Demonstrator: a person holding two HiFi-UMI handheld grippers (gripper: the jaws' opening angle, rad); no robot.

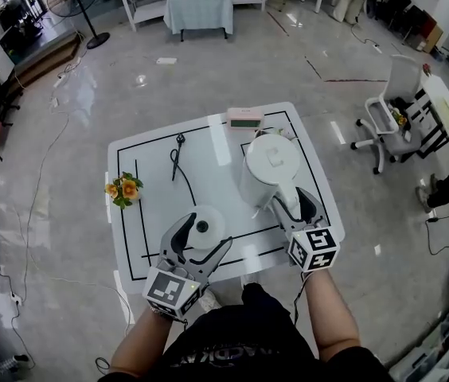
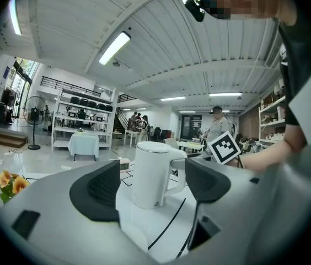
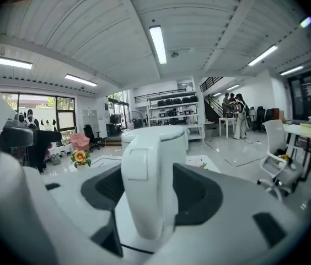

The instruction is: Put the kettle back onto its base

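Kettle (image 1: 272, 165), smooth rigid plastic and likely heavy if filled, stands right on the table (image 1: 208, 146), just far-right of its base (image 1: 207, 226); the right gripper (image 1: 292, 201) clasps its stiff handle (image 3: 147, 186), the sensible hold, while the left gripper (image 1: 204, 235) gapes around the base

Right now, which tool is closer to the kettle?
Right. The right tool is closed on the handle of the kettle. The left tool is off to the kettle's left, jaws apart around the base, not touching the kettle.
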